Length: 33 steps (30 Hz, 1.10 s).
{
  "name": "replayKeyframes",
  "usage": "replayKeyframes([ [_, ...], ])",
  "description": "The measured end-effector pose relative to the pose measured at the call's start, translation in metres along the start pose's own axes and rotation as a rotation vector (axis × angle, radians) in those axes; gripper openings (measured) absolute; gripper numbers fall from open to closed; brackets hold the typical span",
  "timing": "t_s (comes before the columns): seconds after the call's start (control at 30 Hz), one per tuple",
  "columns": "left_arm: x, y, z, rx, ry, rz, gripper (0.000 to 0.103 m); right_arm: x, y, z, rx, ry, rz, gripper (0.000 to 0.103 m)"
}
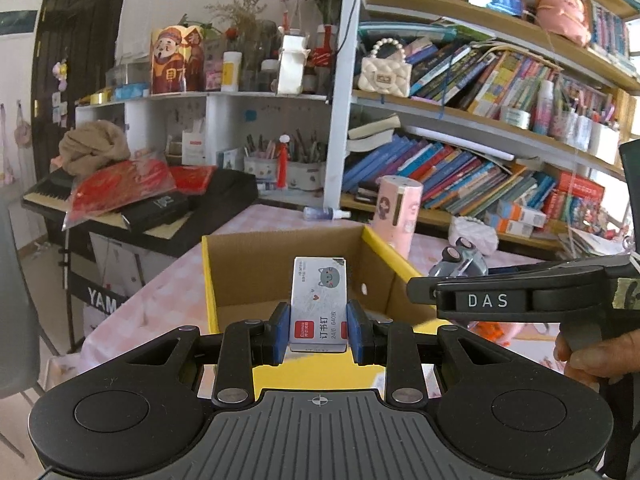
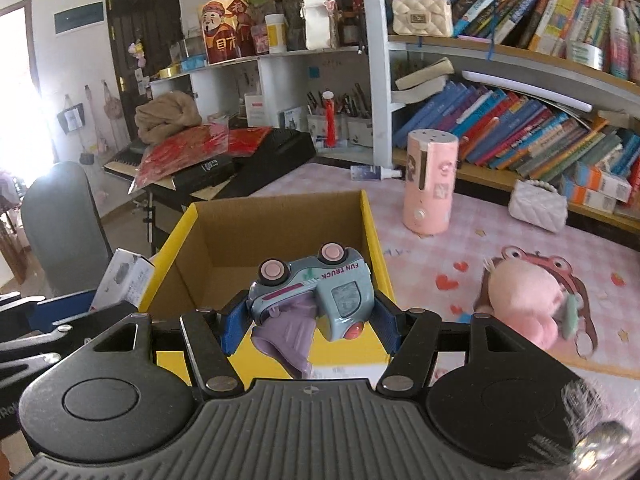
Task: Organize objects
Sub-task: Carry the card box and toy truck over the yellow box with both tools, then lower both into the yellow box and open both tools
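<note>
My left gripper [image 1: 319, 332] is shut on a small white staple box [image 1: 319, 304] with a grey cat print, held upright in front of the open cardboard box [image 1: 256, 272] with yellow outer walls. In the right wrist view my right gripper [image 2: 310, 326] is shut on a light-blue toy truck [image 2: 316, 288], tipped wheels-up with a lilac part hanging under it, above the near rim of the same cardboard box [image 2: 372, 232]. The box looks empty inside. The right gripper's body [image 1: 516, 300] shows at the right of the left view, and the staple box [image 2: 126, 280] at the left of the right view.
A pink plush toy [image 2: 528, 296] lies on the pink tablecloth [image 2: 480, 248] to the right. A pink cylinder [image 2: 430, 184], a white quilted purse [image 2: 538, 206] and a spray bottle [image 2: 374, 173] stand behind. Bookshelves [image 2: 520, 128] line the back; a keyboard with clutter [image 2: 208, 160] is left.
</note>
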<state>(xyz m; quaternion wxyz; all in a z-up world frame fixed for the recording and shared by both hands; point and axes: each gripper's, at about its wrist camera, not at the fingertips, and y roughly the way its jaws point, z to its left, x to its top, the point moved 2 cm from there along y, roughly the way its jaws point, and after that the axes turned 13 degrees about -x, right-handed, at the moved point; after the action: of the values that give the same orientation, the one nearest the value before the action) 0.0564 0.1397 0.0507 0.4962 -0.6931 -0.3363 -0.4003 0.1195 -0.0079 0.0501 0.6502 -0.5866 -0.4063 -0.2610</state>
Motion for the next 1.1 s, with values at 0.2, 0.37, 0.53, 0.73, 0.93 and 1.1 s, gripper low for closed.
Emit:
replayKeyframes([
  [0.2,0.007,0.033,0.008,0.032,-0.014,0.028,0.028,0.018,0.035,-0.001,0.028,-0.027,0.011,0.060],
  [0.37,0.008,0.061,0.013,0.055,-0.020,0.077,0.028,0.027,0.063,0.000,0.049,-0.060,0.034,0.060],
  [0.53,0.003,0.082,0.017,0.081,-0.032,0.131,0.028,0.029,0.089,0.004,0.073,-0.117,0.061,0.060],
  [0.73,-0.002,0.102,0.020,0.098,-0.046,0.184,0.028,0.026,0.113,0.016,0.108,-0.213,0.095,0.060],
  [0.93,-0.007,0.117,0.022,0.120,-0.053,0.230,0.028,0.023,0.131,0.026,0.132,-0.318,0.107,0.061],
  [1.1,-0.010,0.126,0.024,0.138,-0.061,0.264,0.028,0.022,0.143,0.031,0.150,-0.377,0.122,0.061],
])
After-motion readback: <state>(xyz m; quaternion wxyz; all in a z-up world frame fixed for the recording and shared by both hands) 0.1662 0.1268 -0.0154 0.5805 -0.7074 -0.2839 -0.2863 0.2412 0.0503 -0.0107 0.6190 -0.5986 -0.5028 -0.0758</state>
